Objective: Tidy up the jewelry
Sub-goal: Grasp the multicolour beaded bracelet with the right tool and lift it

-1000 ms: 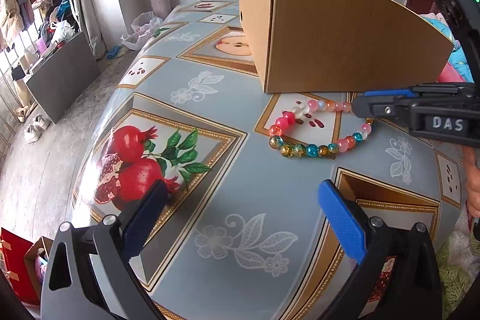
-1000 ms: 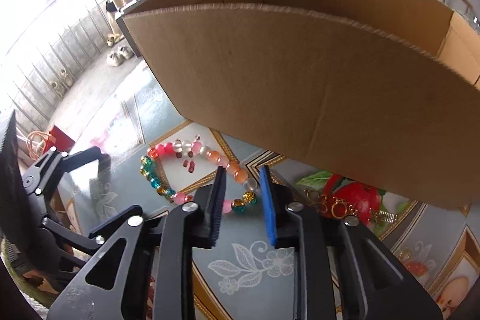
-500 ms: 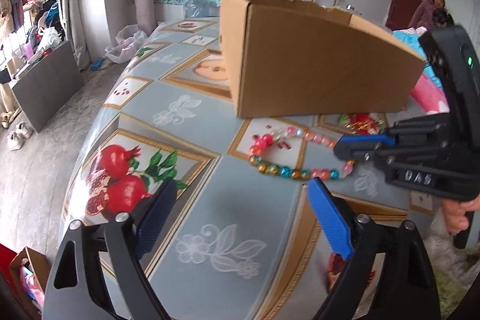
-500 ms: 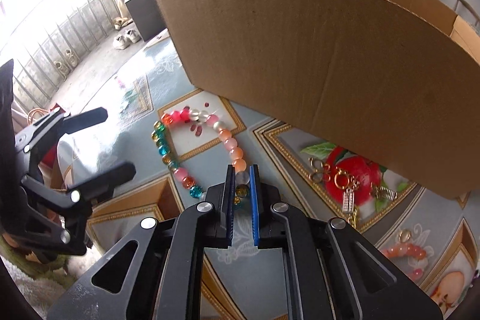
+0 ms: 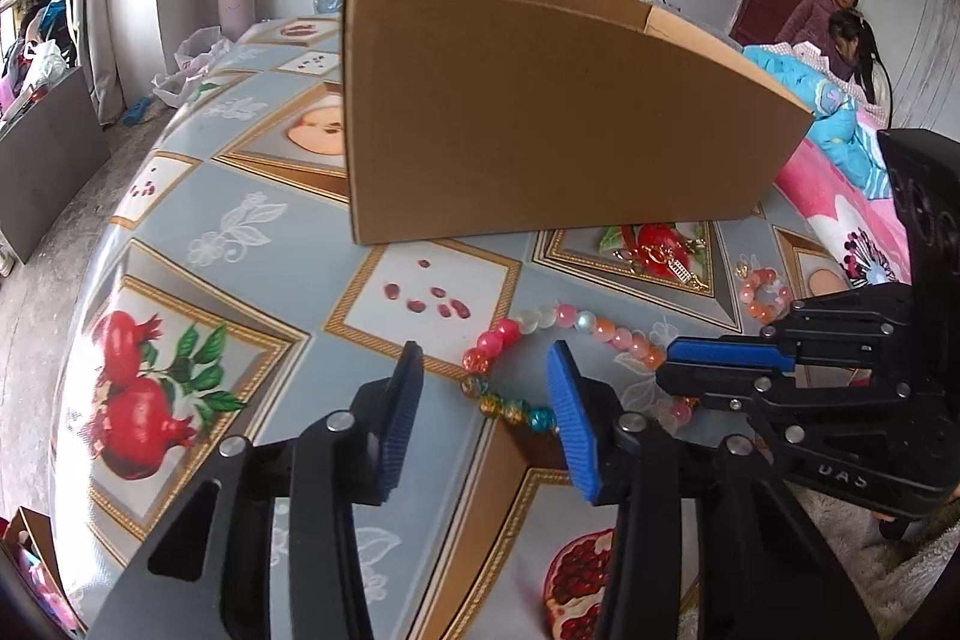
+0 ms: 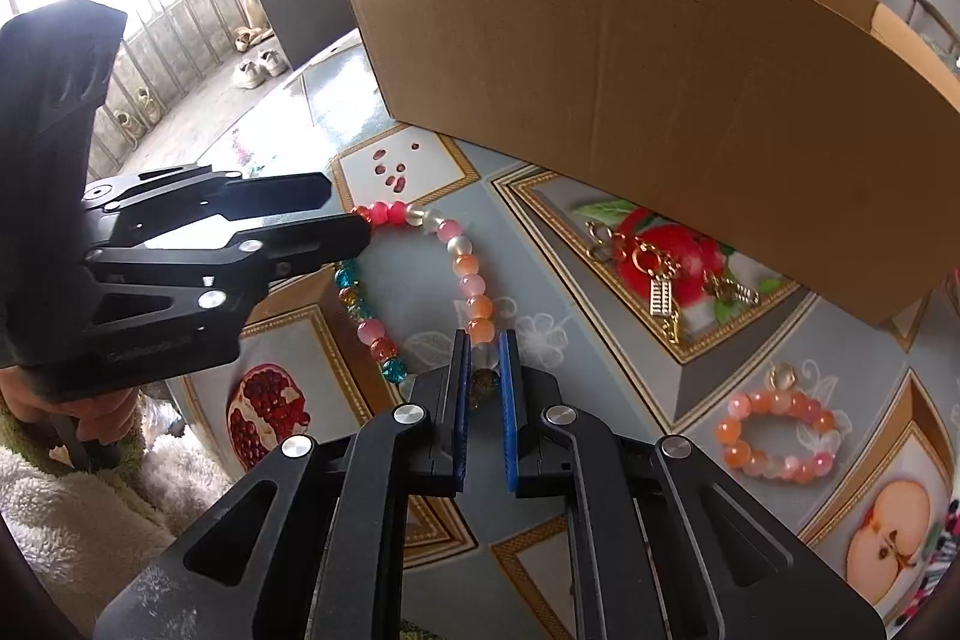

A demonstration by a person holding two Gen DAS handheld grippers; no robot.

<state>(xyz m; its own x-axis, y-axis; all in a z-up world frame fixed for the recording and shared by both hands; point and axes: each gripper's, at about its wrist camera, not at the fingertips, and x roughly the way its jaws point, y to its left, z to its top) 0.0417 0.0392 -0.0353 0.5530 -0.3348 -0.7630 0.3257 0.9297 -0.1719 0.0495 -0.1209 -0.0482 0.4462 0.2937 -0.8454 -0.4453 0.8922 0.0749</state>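
Our right tongs (image 6: 482,361) are clamped on the near end of the long bead necklace (image 6: 462,268), with a bead or two pinched between the blue pads. The necklace lies on the patterned table (image 6: 600,382), in front of the cardboard box (image 6: 630,88). From the right tongs its loop runs away toward eleven o'clock, so its long axis points from that grip toward our left tongs (image 5: 486,412). The left jaws have just been closing and now stand partly apart. In the left wrist view the red and gold beads of the loop's far end sit between their tips, toward twelve to one o'clock; we cannot tell if a pad touches them. We judge the left hand is the nearer one to that free end. A small pink bracelet (image 6: 780,436) and a gold chain (image 6: 654,274) lie at about two o'clock from the right tongs.
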